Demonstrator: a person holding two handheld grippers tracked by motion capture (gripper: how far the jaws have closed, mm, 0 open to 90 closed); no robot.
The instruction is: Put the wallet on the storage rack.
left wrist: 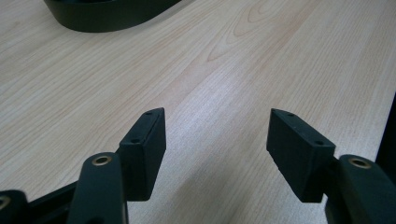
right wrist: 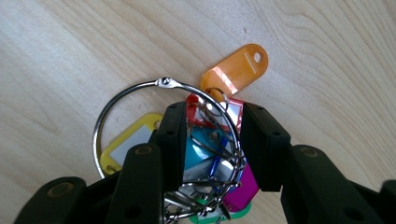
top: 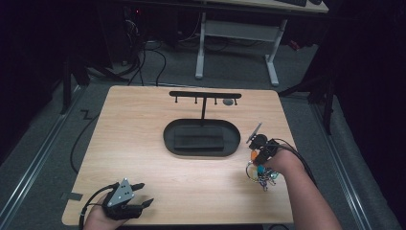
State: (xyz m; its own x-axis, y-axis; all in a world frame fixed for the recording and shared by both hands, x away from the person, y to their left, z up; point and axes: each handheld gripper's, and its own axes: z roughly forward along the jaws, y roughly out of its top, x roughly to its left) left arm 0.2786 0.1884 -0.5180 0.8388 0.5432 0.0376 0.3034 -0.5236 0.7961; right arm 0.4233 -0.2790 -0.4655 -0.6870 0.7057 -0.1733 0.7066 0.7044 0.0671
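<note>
A metal key ring strung with coloured plastic tags lies on the wooden table near its right edge. An orange tag and a yellow tag fan out from it. My right gripper points down at the bundle, jaws shut on the ring's wire and the red and blue tags between them. From above, the right gripper sits over the key ring. My left gripper rests at the front left, open, nothing between its fingers.
A black oval tray with a dark insert stands mid-table. A black T-shaped stand with small hooks rises from it, a small grey object under its right end. The table's front edge runs just beside the left gripper.
</note>
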